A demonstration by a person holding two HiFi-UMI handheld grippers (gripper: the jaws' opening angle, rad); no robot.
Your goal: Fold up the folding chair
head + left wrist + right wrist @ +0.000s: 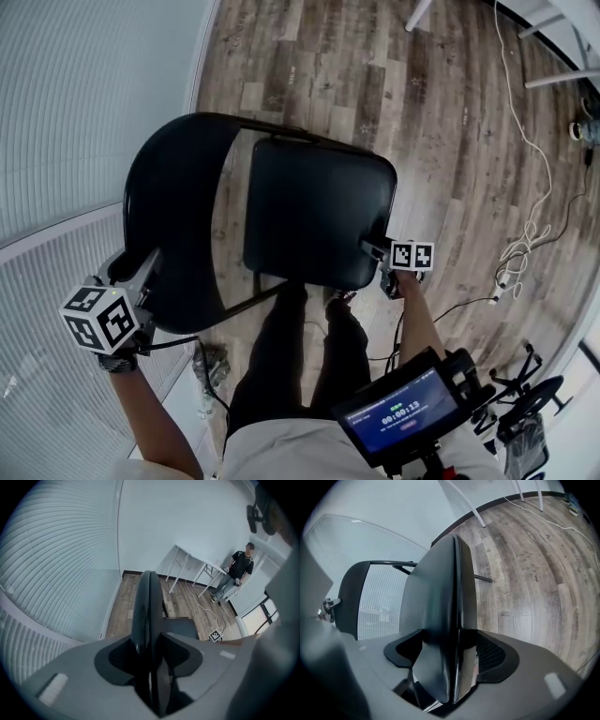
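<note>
- From the head view, looking steeply down on a black folding chair (281, 202) standing unfolded on the wood floor (450, 141), just in front of the person's legs (291, 356).
- Seat (314, 211) lying flat in the middle, with the curved backrest (173, 216) to its left, next to the window blinds (56, 112).
- Left gripper (148, 267) at the backrest's near edge and right gripper (377, 253) at the seat's near right corner, well apart from each other.
- White cable (525, 141) trailing over the floor at the right; small screen (401, 411) at the bottom of the view.
- From the left gripper view, looking along the backrest edge-on, upright between the jaws.
- Jaws spread fairly wide yet closed on that panel, with a pad against each face.
- Beyond it, a part of the seat and the marker cube of the other gripper.
- Farther off, a white table (197, 564) by the wall and a person (238, 571) standing beside it.
- From the right gripper view, looking along the seat edge-on, its thin rim rising between the jaws.
- Jaws pressed onto the seat from both sides, with nothing else between them.
- Backrest showing as a dark curve at the left, in front of the blinds.
- Wood floor filling the right side, with white table legs (465, 504) and the cable at the top.
</note>
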